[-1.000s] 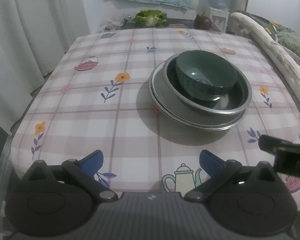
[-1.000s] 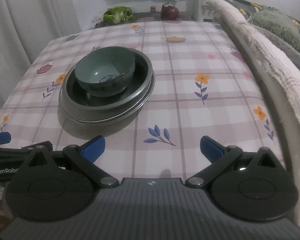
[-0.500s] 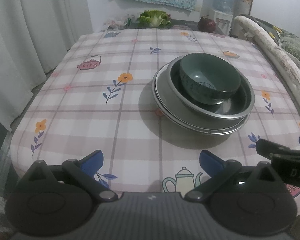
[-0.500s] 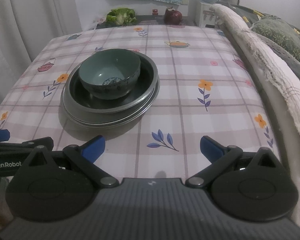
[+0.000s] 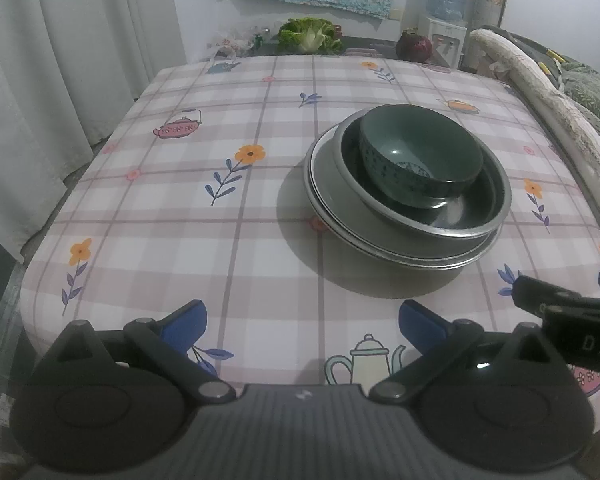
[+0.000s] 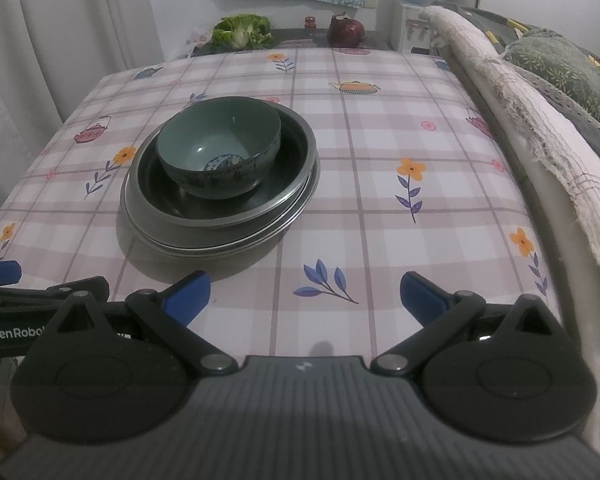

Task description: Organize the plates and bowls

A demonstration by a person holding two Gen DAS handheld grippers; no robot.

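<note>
A green ceramic bowl (image 5: pixel 420 160) sits inside a dark metal bowl (image 5: pixel 472 216), which rests on a stack of metal plates (image 5: pixel 332 200) on the table. The stack also shows in the right wrist view, with the green bowl (image 6: pixel 220 152), the dark bowl (image 6: pixel 292 160) and the plates (image 6: pixel 140 216). My left gripper (image 5: pixel 302 316) is open and empty, low over the table's near edge, well short of the stack. My right gripper (image 6: pixel 304 290) is open and empty, near the front edge to the right of the stack.
The table (image 5: pixel 180 208) has a checked cloth with flowers and teapots. A white curtain (image 5: pixel 40 80) hangs on the left. A padded sofa arm (image 6: pixel 520 112) runs along the right edge. A leafy vegetable (image 5: pixel 310 34) and a dark red round object (image 5: pixel 414 46) lie beyond the far edge.
Both grippers have drawn back and risen a little, so the stack looks farther away. The bowls and plates have not moved.
</note>
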